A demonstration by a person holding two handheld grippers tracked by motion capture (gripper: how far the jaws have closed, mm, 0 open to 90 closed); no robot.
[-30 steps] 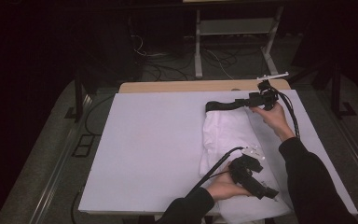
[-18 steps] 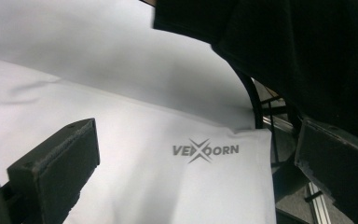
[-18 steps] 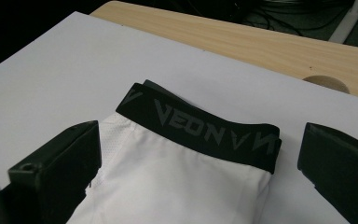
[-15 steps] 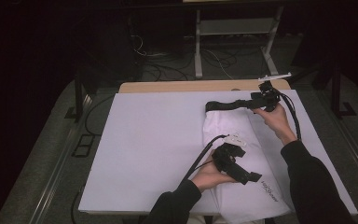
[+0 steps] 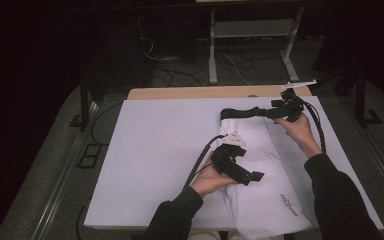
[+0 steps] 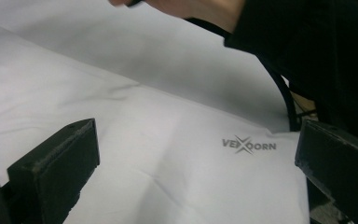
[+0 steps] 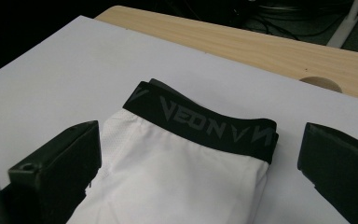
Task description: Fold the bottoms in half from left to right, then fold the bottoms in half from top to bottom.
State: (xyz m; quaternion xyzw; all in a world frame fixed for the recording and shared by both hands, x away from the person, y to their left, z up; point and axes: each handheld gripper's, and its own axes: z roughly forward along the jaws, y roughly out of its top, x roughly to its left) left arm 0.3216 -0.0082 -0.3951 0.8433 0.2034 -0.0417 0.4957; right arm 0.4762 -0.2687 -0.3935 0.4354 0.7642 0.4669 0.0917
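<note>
A white garment [image 5: 267, 165] with a black waistband [image 5: 240, 113] lies flat on the white sheet [image 5: 155, 150], its waistband at the far end. My left gripper [image 5: 250, 176] hovers over the garment's middle, pointing toward its printed logo [image 5: 289, 204]. In the left gripper view the left gripper [image 6: 196, 140] is open, with white fabric [image 6: 140, 140] and the logo [image 6: 249, 145] between the jaws. My right gripper [image 5: 280, 111] sits at the far right, beside the waistband's end. The right gripper [image 7: 200, 140] is open, with the waistband [image 7: 200, 122] just ahead between the jaws.
The wooden tabletop [image 5: 205, 93] shows beyond the sheet's far edge, with a round hole [image 7: 320, 84] in it. Cables and a white stand [image 5: 250, 35] are on the dark floor behind. The sheet's left half [image 5: 145, 165] is bare. A dark sleeve [image 6: 307, 46] crosses the left gripper view.
My left gripper has moved from the garment's near end, by the front edge, up and left to its middle. The right gripper has stayed by the waistband.
</note>
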